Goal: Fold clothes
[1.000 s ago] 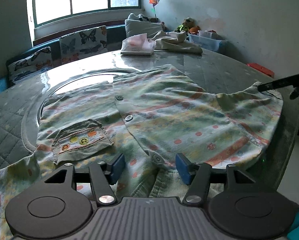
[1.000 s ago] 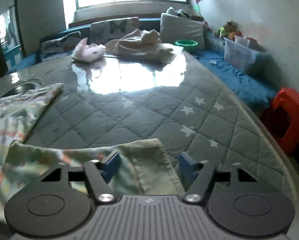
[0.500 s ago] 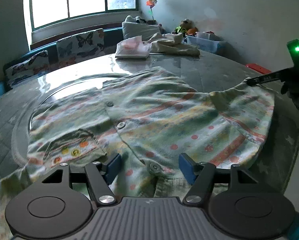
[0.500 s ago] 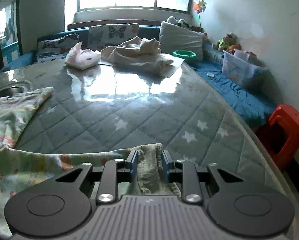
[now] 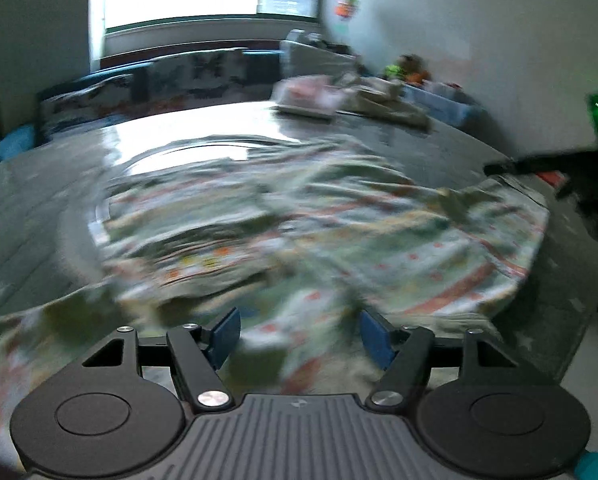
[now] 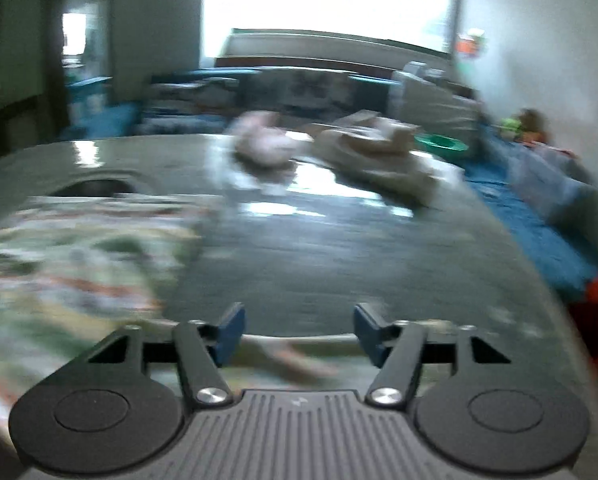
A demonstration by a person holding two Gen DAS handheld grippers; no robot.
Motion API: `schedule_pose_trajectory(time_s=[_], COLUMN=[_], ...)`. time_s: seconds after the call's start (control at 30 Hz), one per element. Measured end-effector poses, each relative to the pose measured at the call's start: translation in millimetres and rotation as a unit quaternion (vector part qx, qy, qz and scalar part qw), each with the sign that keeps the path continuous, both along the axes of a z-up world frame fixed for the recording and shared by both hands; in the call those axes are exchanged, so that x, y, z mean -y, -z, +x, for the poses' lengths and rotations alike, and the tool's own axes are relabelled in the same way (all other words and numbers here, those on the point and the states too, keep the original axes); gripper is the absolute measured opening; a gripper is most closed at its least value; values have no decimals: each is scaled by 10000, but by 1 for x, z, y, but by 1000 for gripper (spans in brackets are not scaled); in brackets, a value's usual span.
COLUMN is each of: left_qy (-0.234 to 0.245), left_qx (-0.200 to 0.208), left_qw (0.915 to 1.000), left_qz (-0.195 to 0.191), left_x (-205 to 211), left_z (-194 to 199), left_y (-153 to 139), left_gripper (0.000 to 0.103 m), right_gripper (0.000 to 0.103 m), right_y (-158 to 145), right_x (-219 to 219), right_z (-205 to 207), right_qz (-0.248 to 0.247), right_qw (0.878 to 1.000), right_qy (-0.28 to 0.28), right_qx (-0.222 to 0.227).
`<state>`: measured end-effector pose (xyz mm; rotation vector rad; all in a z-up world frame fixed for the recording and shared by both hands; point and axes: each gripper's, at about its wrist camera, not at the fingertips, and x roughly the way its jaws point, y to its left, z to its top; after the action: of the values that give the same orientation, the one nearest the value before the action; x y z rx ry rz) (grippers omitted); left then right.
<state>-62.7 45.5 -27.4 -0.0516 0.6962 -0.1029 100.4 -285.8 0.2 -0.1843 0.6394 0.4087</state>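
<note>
The left gripper (image 5: 299, 334) stands open over the near hem of the patterned garment (image 5: 339, 232), which lies spread on the quilted table (image 6: 339, 248). The right gripper (image 6: 299, 332), jaws just reopened, grips nothing; the garment's edge lies just beneath. Judged step: between folds. Next calls for fresh grips on the garment. Beyond the garment lie other clothes (image 6: 379, 160).

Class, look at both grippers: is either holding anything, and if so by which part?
Nothing is held. The right gripper has just opened; the left gripper stands open over the patterned garment.
</note>
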Motion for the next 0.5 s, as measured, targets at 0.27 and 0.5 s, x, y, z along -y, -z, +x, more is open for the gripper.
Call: schedule_pose_trajectory(time_s=[0.27,0.5], left_qy=[-1632,-2472], left_qx=[34,-39], left_qw=[9865,9682], left_qz=[-138,375], left_x=[-82,-133], left_z=[-22,-31], left_y=[-1,12], left_gripper=[68,63], right_gripper=[84,84], right_y=[-7,15], right_x=[-89,-123], right_z=[-44,-51], right_qz=[314,238], right_qw=[9856,9792], right_qy=[-1654,-1979], right_qx=[-119,-373])
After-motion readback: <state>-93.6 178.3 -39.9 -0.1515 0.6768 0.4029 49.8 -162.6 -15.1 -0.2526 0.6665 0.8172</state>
